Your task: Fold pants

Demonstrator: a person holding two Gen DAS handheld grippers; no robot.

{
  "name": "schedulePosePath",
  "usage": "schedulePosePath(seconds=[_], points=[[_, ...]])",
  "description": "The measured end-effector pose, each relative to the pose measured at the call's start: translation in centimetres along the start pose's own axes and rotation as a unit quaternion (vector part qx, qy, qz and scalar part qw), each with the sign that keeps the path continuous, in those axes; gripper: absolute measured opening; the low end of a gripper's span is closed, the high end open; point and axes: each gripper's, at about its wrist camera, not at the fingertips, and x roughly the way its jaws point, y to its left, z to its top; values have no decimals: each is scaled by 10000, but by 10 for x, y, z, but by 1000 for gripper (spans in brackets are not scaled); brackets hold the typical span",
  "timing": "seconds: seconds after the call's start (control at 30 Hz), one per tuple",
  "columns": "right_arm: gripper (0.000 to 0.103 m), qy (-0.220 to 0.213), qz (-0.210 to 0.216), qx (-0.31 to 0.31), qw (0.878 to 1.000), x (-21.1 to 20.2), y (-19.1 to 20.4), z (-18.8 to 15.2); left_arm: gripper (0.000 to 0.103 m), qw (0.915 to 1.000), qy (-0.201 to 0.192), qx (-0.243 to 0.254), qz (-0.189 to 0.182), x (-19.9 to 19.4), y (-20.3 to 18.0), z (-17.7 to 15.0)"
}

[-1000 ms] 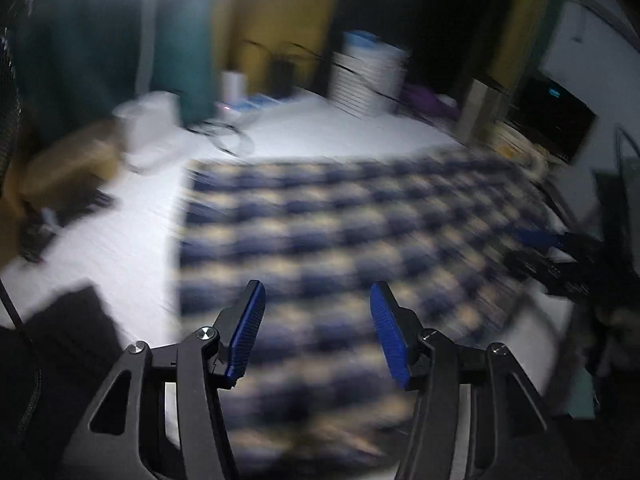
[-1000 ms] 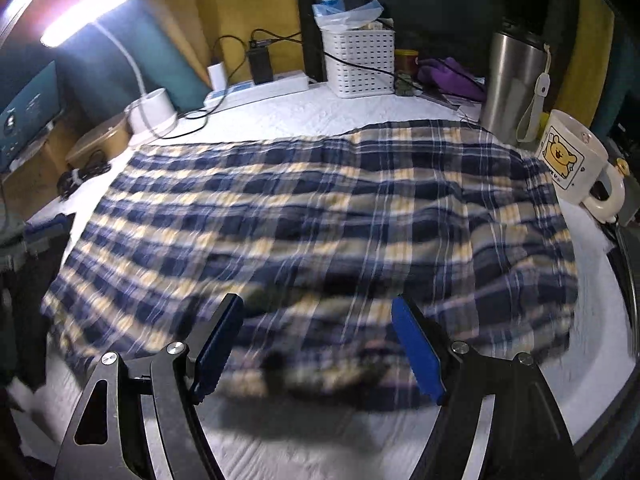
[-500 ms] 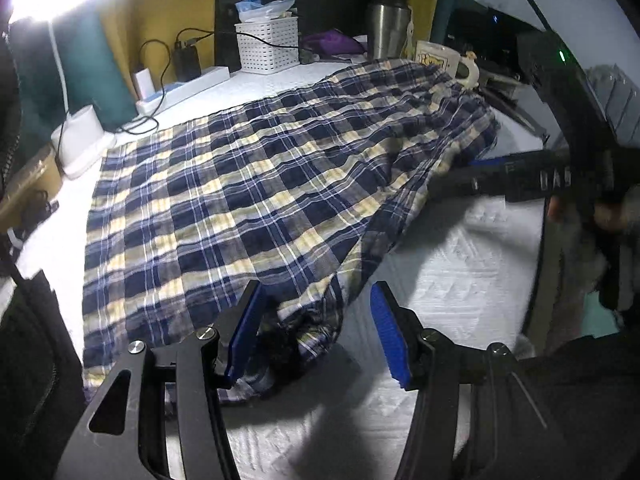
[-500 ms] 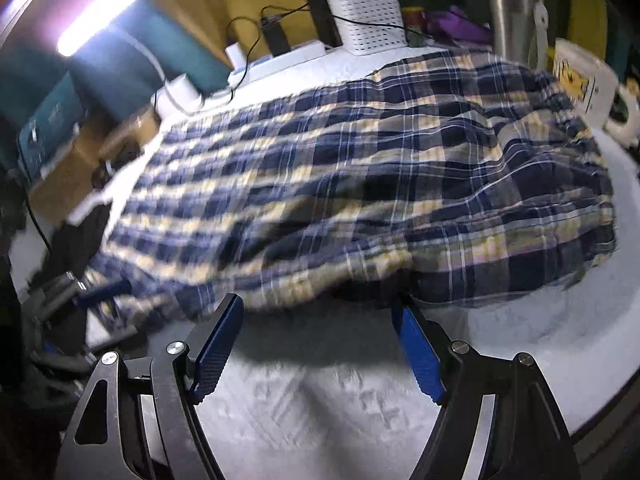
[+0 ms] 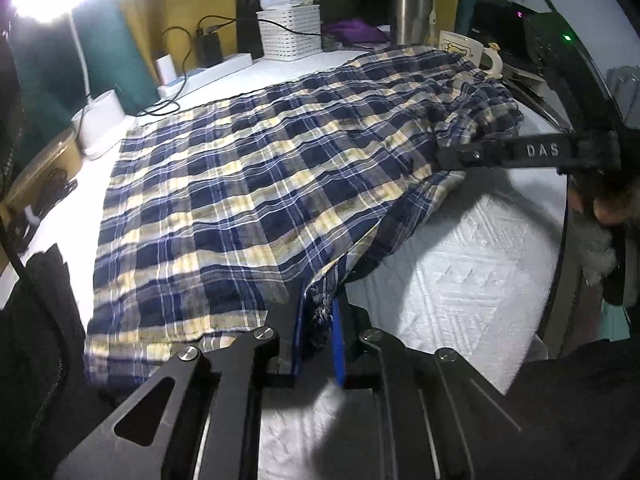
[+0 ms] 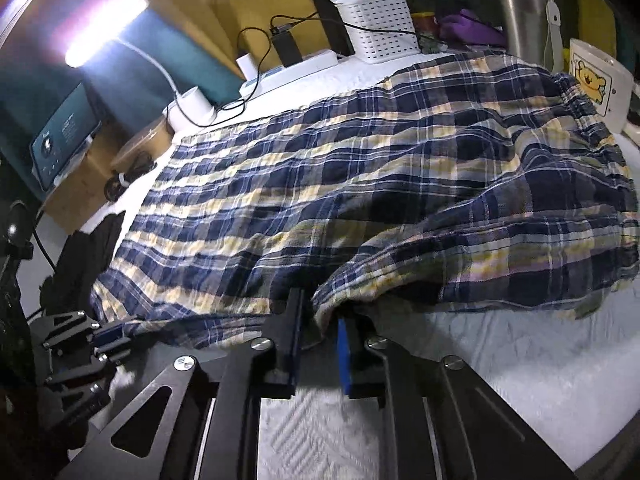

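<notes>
Blue-and-cream plaid pants lie spread across the white textured table cover. My left gripper is closing its blue pads on the near hem edge, with a bunch of fabric pinched between them. Off to the right in the left wrist view, my right gripper bites the pants' near edge. From the right wrist, the pants rise in a fold just ahead. The right gripper is closing on that edge, cloth between the pads. The left gripper holds the far-left corner.
Along the back stand a white basket, a steel tumbler, a power strip with cables and a white lamp base. A bear mug sits by the waistband. Dark cloth lies at the left.
Both grippers went from wide open to shut on the pants' near edge. The left gripper swung in toward the hem; the fabric now lifts between the two grips.
</notes>
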Motion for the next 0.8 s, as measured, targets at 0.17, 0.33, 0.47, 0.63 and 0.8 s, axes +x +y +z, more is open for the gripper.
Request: schedulePosePath(seconds=[0.17,0.33,0.47,0.63,0.8], points=[[11,6,-74,-107,9999,-3,2,-8,9,9998,22,-124,122,-3,-4,-7],[11,-39,-251,-283,9993,-5,8,-20,9,9996,30,-166,219,-9,-6,-16],[11,-67,-365,-402,9985,-7,10,-23,11,9991,-9,-416,109,-20,-1,-16],[11,-135,-542,-502,9972,-15,8,-24,49,9965,-204,-793,159,-47,25,-12],[12,-232,-724,-484,9959,-23,0,-23,63,9865,-196,-1402,828,-42,78,-16]])
